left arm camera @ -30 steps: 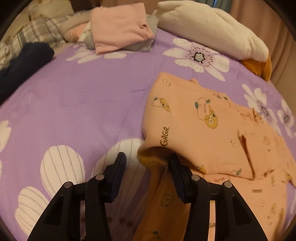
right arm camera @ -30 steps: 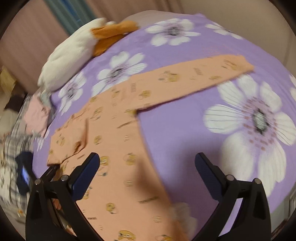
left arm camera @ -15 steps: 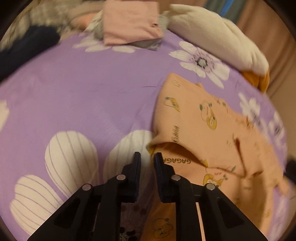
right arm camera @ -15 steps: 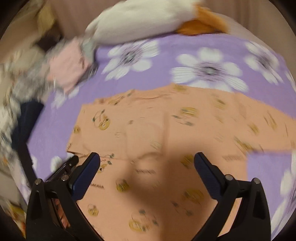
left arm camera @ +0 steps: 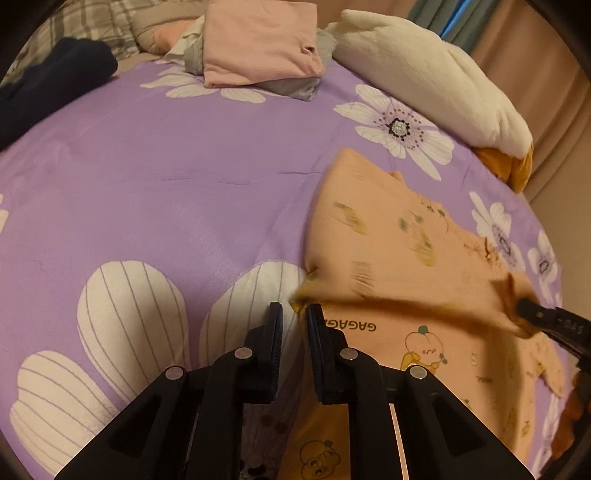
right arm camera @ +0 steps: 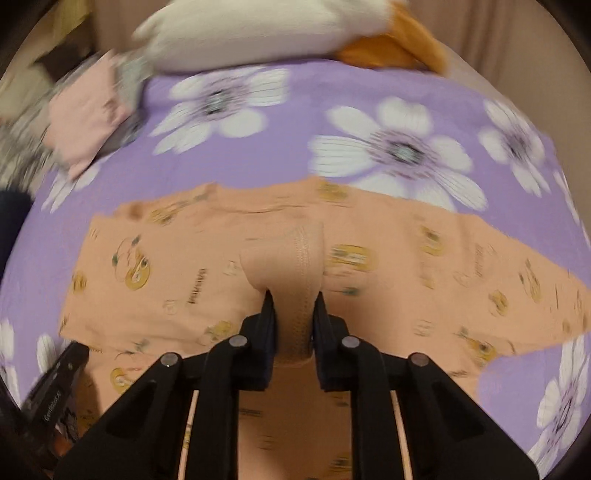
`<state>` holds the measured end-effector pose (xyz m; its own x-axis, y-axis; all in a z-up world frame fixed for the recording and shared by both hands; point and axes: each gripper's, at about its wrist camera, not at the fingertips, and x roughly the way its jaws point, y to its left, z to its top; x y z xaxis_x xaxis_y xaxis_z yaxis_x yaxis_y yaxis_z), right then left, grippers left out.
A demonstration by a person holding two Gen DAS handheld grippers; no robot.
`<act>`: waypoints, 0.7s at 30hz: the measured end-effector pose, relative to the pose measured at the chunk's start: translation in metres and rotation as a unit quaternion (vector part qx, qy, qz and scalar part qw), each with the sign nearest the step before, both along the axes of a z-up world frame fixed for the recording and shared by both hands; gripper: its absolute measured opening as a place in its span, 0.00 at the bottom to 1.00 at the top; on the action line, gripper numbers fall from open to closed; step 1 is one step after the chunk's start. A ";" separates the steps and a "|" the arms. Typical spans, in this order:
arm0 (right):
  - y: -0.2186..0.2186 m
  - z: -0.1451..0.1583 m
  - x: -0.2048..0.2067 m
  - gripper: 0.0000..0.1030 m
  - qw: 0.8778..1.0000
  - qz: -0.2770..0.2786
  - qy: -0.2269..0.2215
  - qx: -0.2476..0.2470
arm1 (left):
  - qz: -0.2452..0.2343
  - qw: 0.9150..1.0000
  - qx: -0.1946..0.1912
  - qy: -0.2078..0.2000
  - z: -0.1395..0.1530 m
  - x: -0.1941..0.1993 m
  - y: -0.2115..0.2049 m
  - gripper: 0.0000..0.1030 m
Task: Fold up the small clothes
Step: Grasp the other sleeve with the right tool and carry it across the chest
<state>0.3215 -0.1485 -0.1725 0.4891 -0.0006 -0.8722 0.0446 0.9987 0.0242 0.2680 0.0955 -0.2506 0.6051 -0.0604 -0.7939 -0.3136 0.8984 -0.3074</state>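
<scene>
Peach cartoon-print cotton garment (right arm camera: 388,258) stretched left to right across mid-frame, long axis crosswise to both grippers. Right gripper (right arm camera: 291,299) just closed, pinching its ribbed seam dead centre. Left gripper (left arm camera: 293,310) nearly shut on the folded corner at lower centre, grip itself hard to confirm.

Left tool (left arm camera: 295,312), right tool (right arm camera: 292,301): matte black plastic, ribbed pads, round silver pivot pins, triangular cut-outs.

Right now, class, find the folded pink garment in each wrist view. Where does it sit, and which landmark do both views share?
Left wrist view: the folded pink garment lies top centre, on a grey garment.
Right wrist view: it is upper left, blurred.
Shared landmark: the white plush toy beside it.
</scene>
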 end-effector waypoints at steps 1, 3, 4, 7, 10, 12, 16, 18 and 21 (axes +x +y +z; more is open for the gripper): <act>-0.009 -0.001 -0.001 0.17 1.000 -0.009 0.005 0.017 | 0.002 1.000 -0.001 0.000 0.000 0.000 0.000 0.15; -0.024 -0.004 -0.006 0.17 0.998 -0.022 0.005 0.051 | 0.001 1.000 -0.009 -0.002 -0.001 -0.001 0.003 0.15; -0.037 -0.011 -0.008 0.17 0.998 -0.026 0.012 0.060 | 0.000 1.000 -0.013 -0.003 -0.001 -0.002 0.003 0.15; -0.063 -0.029 -0.013 0.23 0.992 -0.062 0.034 0.103 | -0.002 1.000 -0.016 -0.003 -0.002 -0.001 0.003 0.15; -0.083 -0.029 -0.017 0.26 0.980 -0.085 0.019 0.178 | -0.005 1.000 0.001 -0.001 -0.001 -0.001 0.001 0.15; -0.092 -0.017 -0.019 0.28 0.985 -0.112 0.001 0.130 | -0.006 1.000 0.011 0.000 0.000 0.000 -0.002 0.15; -0.094 0.000 -0.028 0.32 0.990 -0.138 -0.016 0.039 | -0.006 1.000 0.017 0.001 0.000 0.000 -0.004 0.15; -0.093 0.003 -0.031 0.51 0.987 -0.108 -0.017 0.116 | -0.007 1.000 0.016 0.001 0.000 0.000 -0.003 0.15; -0.085 0.007 -0.033 0.58 0.981 -0.094 -0.038 0.167 | -0.008 1.000 0.010 0.001 -0.001 0.000 -0.003 0.15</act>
<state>0.2885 -0.2335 -0.1657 0.5714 0.1820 -0.8003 0.2130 0.9088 0.3588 0.2683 0.0923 -0.2512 0.6029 -0.0535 -0.7960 -0.2998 0.9094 -0.2883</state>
